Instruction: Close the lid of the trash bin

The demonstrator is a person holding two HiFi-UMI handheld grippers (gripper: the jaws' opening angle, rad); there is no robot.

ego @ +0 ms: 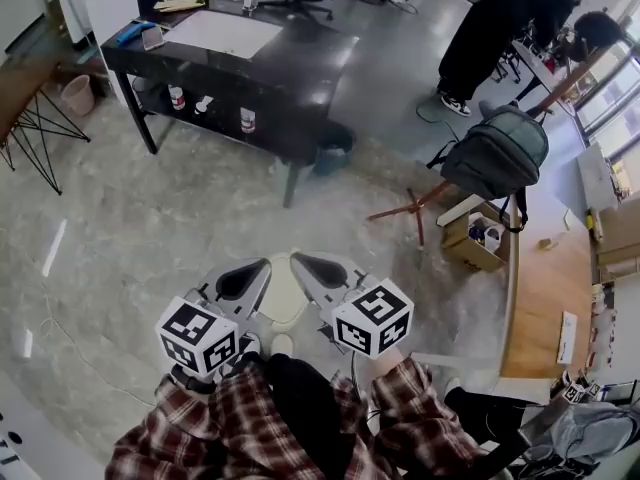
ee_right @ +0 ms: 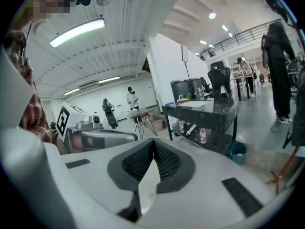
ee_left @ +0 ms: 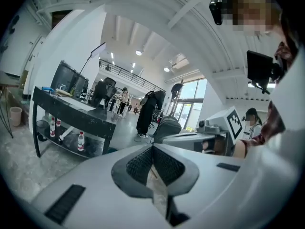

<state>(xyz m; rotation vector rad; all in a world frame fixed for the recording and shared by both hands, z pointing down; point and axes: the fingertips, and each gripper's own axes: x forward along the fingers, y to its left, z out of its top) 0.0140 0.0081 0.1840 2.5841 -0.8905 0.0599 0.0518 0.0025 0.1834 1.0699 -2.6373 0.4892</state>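
Jaws on the left gripper (ee_left: 153, 148) and the right gripper (ee_right: 153, 142) meet at their tips, with nothing held. Both hang side by side, well apart from the black table (ego: 310, 78), on the person's side of it. Below them on the floor (ego: 150, 218) lies a cream rounded thing, probably the trash bin (ego: 284, 293) seen from above; how its lid stands I cannot tell. A teal bin (ego: 333, 148) beside the table's leg shows no lid. A plastic lid should be light, stiff and smooth, so it is better pushed down at its free edge than pinched.
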